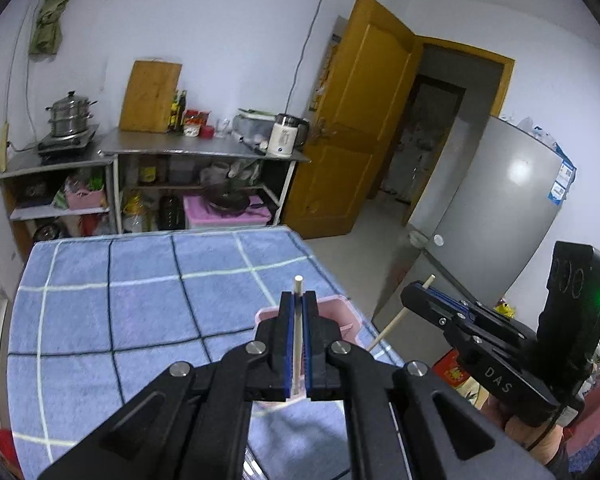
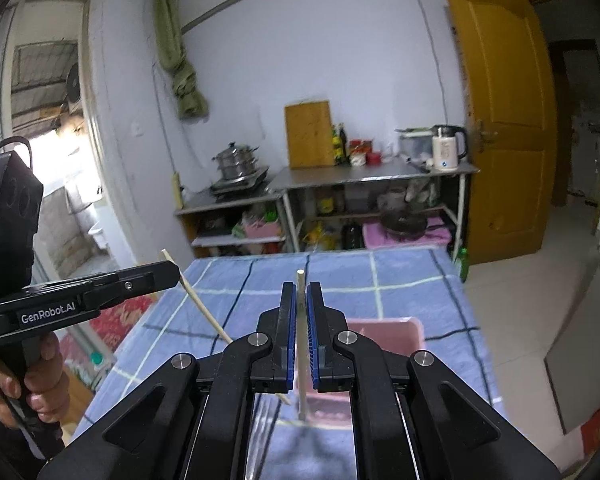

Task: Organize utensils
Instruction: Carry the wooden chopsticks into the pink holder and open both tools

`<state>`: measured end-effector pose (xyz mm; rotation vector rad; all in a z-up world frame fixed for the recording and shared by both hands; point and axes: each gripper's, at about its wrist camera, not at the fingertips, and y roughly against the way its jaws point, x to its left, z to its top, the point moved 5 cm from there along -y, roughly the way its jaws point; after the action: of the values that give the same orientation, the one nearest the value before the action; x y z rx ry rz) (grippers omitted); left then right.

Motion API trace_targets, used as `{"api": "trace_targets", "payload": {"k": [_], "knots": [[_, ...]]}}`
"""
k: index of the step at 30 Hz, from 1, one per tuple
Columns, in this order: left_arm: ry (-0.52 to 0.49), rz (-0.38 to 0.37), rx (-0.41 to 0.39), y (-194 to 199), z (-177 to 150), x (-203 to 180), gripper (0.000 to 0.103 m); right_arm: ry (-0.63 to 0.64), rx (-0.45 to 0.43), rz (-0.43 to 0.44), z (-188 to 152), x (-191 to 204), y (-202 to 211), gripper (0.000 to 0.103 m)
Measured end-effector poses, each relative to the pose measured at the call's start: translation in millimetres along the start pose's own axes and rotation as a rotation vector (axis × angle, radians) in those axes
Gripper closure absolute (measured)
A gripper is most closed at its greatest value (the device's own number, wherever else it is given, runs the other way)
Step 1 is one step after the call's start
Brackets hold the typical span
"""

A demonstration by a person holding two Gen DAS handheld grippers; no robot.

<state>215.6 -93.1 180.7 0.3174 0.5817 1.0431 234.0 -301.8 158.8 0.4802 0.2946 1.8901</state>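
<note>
While both grippers are clamping shut, the left gripper (image 1: 299, 300) and right gripper (image 2: 300, 292) are each pinching a light, stiff, slippery pale wooden chopstick (image 1: 298, 320) mid-shaft.

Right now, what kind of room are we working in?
Most likely a small home kitchen: a stacked steamer pot on a countertop cooker, a wooden cutting board leaning on the wall by condiment bottles, an electric kettle, and a grey fridge beside the open door.

"DAS" in pale letters on the right gripper (image 1: 416, 294); "GenRobot.AI" in white on the left gripper (image 2: 172, 274).
</note>
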Motion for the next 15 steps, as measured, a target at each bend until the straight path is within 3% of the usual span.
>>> {"api": "trace_targets", "payload": {"k": [6,15], "knots": [[0.004,-0.002,0.0,-28.8,14.3,-0.8,0.099,-0.041,-0.002,-0.022,6.5,-23.3,-19.3,0.098],[0.037,-0.002,0.079,-77.7,-9.9,19.8,0.099,-0.087,0.055,-0.026,-15.6,-41.6,-62.3,0.098]]}}
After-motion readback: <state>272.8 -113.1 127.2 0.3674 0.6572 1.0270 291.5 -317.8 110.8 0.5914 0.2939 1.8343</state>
